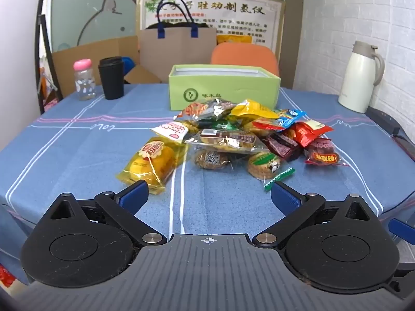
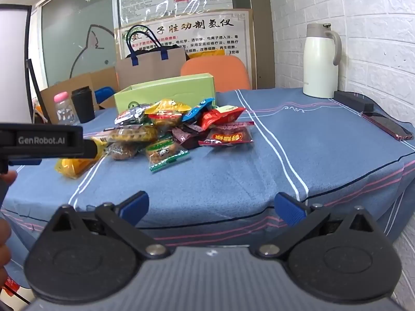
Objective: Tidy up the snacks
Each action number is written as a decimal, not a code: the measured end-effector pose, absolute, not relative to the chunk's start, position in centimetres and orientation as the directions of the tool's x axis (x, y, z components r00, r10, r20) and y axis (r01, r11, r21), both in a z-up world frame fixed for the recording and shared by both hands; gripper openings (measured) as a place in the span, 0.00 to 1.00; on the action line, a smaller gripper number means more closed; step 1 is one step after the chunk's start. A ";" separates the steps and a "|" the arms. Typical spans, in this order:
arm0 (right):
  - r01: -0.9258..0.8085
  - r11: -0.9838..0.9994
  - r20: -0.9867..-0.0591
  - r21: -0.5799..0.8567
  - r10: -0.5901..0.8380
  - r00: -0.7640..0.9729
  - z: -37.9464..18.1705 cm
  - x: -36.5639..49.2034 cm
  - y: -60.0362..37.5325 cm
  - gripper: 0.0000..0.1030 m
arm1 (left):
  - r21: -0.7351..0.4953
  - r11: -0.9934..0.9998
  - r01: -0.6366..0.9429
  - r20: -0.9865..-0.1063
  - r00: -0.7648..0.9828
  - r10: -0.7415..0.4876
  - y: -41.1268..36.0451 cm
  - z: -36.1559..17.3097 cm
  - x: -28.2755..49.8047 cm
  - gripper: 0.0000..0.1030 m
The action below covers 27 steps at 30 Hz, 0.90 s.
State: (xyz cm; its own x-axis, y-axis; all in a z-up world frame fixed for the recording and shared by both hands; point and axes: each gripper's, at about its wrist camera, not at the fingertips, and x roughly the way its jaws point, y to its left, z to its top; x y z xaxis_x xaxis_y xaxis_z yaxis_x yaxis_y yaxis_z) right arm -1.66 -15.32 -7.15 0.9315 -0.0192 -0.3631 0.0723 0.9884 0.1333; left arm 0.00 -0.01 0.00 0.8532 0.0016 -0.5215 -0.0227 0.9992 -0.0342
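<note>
A pile of wrapped snacks (image 1: 233, 134) lies in the middle of the blue tablecloth (image 1: 64, 150), in front of an open green box (image 1: 223, 88). A yellow cake packet (image 1: 150, 163) lies nearest, at the pile's left. My left gripper (image 1: 209, 194) is open and empty, low over the cloth just short of the pile. My right gripper (image 2: 211, 207) is open and empty, at the table's near edge, well short of the snack pile (image 2: 176, 129). The green box (image 2: 166, 92) stands behind the pile. The left gripper's body (image 2: 46, 141) shows at the left.
A pink-capped bottle (image 1: 84, 79) and a black cup (image 1: 111, 77) stand at the back left. A white thermos (image 1: 361, 77) stands at the back right. A phone (image 2: 387, 127) and a dark case (image 2: 354, 101) lie near the right edge. A paper bag (image 1: 179, 44) and an orange chair (image 1: 243, 55) are behind the table.
</note>
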 end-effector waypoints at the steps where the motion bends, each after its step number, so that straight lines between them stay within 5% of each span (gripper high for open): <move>1: 0.072 0.989 -0.364 0.133 -0.019 0.931 -7.2 -1.7 -15.3 1.00 | -0.040 0.999 -0.022 -0.527 0.850 -0.003 0.0 0.0 0.0 0.88; 27: 0.084 0.989 -0.360 0.118 -0.036 0.932 -7.5 -1.9 -15.2 1.00 | -0.056 0.998 -0.010 -0.535 0.845 -0.021 0.1 -0.5 0.0 0.88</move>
